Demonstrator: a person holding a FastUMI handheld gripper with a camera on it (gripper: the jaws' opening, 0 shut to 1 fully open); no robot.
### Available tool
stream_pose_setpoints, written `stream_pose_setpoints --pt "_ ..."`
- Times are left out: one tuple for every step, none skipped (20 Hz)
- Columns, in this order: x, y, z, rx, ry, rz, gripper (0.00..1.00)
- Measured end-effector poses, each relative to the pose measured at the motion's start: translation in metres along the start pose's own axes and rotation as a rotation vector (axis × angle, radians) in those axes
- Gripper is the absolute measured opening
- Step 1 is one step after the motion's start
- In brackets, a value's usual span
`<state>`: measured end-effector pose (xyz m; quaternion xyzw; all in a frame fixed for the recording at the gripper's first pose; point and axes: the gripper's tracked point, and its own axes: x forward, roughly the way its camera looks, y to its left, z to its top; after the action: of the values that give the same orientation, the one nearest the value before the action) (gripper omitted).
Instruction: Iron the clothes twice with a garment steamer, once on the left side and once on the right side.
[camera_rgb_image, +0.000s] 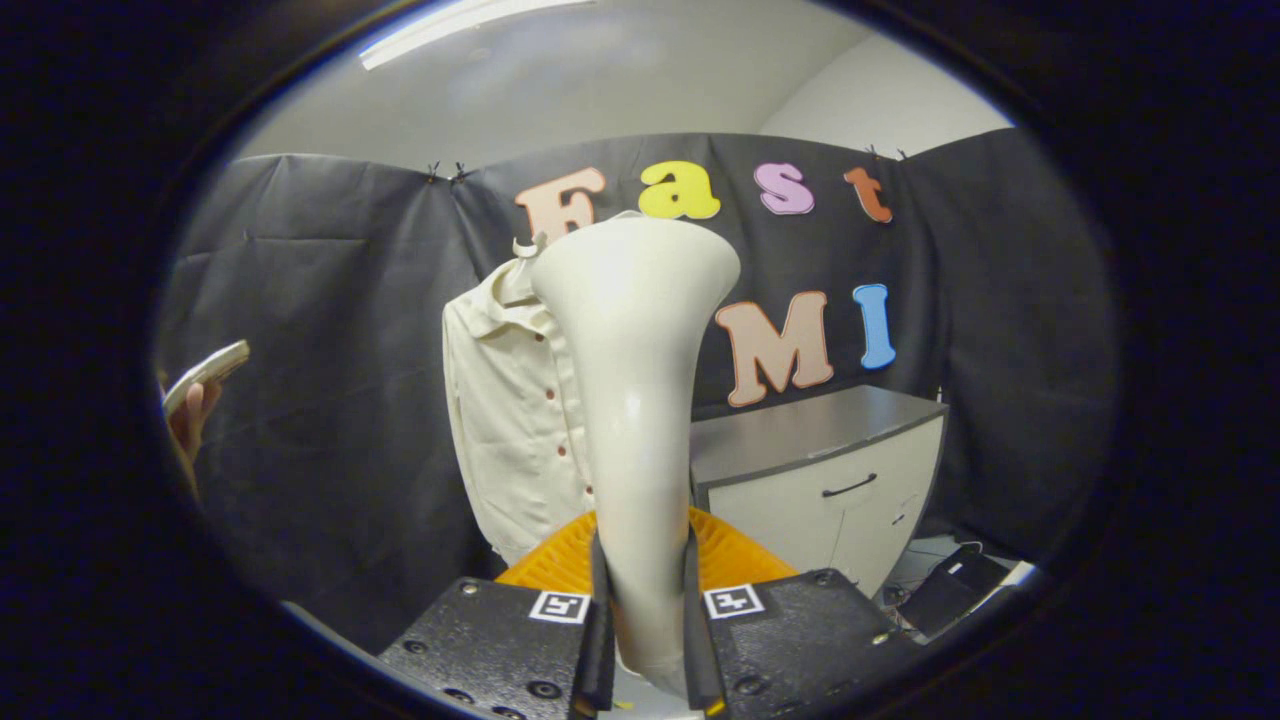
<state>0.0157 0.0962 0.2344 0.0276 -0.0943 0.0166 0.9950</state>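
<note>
Between the fingers: the garment steamer (640, 400), cream, its handle clamped on both sides by the gripper (645, 640).
Steamer pose: upright, flared head at the top (facing away, toward the wall).
Shirt (510, 420): cream, buttoned, hanging beyond the steamer and partly hidden by it.
Cabinet (830, 470): grey top, white front, beside the shirt.
Person's hand (190, 415): off to the side, holding a phone (208, 372).

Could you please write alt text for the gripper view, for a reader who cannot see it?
The gripper fingers clamp the handle of a cream garment steamer, its flared head raised before a cream buttoned shirt hanging on the dark booth wall. A grey-topped white cabinet stands beside the shirt.
</note>
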Motion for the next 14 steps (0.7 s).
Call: stream_pose_setpoints --pt "0.0 -0.002 -0.002 0.001 -0.001 0.005 0.28" --pt "0.0 -0.003 -0.006 0.006 0.007 0.013 0.28" --pt "0.0 -0.003 -0.008 0.007 -0.001 0.021 0.28" --pt "0.002 -0.004 -0.009 0.001 -0.002 0.021 0.28" --pt "0.002 -0.005 -0.014 0.002 0.018 0.017 0.28" --pt "0.0 -0.006 -0.016 0.01 0.017 0.008 0.28" --pt "0.0 -0.005 -0.014 0.013 0.007 -0.004 0.28" --pt "-0.001 -0.002 -0.012 0.011 0.0 -0.013 0.28" --pt "-0.001 0.001 -0.012 0.015 0.003 -0.027 0.28" --pt "-0.002 0.007 -0.012 0.02 0.011 -0.032 0.28" --pt "-0.001 0.015 -0.009 0.008 -0.002 -0.034 0.28" --pt "-0.001 0.02 -0.008 -0.007 0.0 -0.04 0.27" --pt "-0.001 0.025 -0.009 -0.014 -0.001 -0.048 0.27" --pt "-0.001 0.031 -0.011 -0.018 0.0 -0.054 0.28"
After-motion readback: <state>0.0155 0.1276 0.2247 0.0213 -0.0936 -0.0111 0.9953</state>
